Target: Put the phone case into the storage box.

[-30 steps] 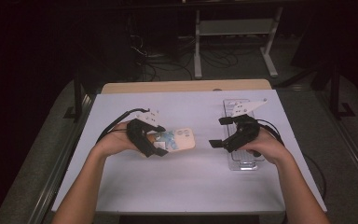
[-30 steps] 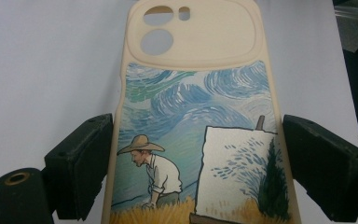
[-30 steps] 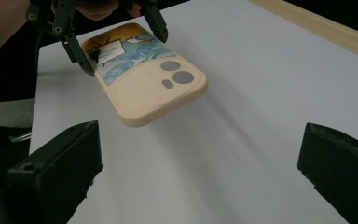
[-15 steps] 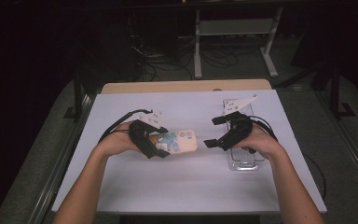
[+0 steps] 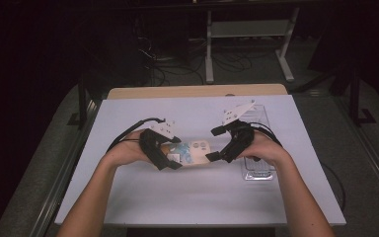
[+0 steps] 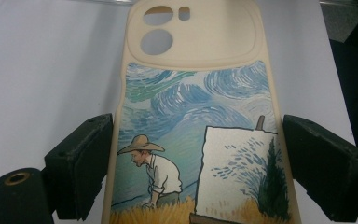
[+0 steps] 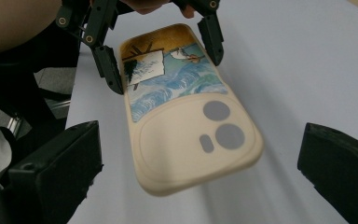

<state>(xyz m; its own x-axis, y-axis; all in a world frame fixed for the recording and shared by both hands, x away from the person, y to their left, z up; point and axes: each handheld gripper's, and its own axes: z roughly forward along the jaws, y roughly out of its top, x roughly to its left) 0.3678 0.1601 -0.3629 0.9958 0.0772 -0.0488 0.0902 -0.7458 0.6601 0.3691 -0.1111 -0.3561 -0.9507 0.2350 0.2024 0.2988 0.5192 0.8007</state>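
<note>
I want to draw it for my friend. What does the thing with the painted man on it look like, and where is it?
Look at the white table, right in the middle between the two hands. The left gripper holds a cream phone case by its long sides. It shows a man in a straw hat under a swirly blue sky, unlike the plain clear plastic tray beside it.

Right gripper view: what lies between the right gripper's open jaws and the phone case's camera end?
Nothing: bare white table separates the right gripper from the phone case.

Left tool (image 5: 170, 154) clamped, right tool (image 5: 216, 144) gaping, both pointing inward.
</note>
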